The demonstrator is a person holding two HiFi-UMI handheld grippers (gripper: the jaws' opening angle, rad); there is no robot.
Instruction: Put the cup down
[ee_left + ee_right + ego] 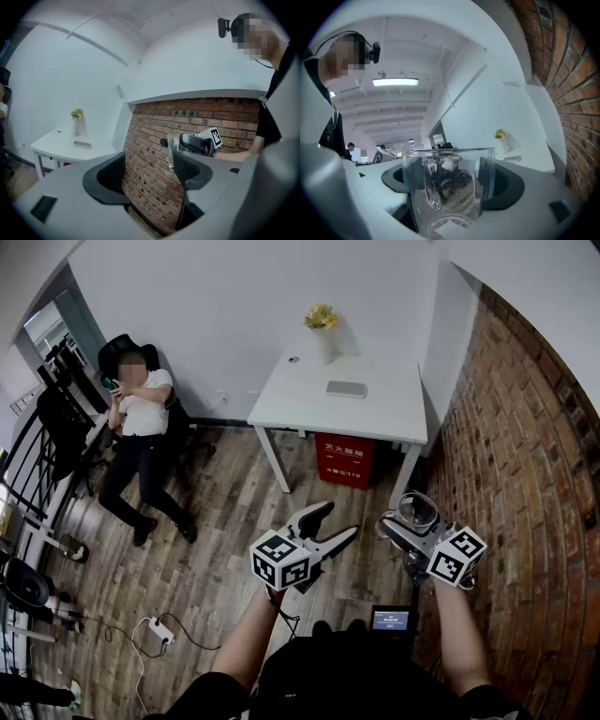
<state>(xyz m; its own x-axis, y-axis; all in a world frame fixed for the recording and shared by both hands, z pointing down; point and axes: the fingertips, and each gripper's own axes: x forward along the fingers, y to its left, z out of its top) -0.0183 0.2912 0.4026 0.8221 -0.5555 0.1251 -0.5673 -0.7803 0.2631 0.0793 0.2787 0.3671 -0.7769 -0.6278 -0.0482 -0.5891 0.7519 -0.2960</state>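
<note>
While right gripper (412,527) fingers clamp glass cup (447,180), left gripper (328,527) fingers stand apart, empty.

The cup (447,187) was clear, colourless glass. Your left gripper (339,521) and right gripper (410,524) were pale grey with black pads, and each bore a cube patterned in black-and-white squares. The brick wall (525,474) was red-brown with pale mortar lines, and the floor (225,512) was brown wood planks. The table (375,413) was white, its flowers (321,317) yellow, the box (344,460) red.
</note>
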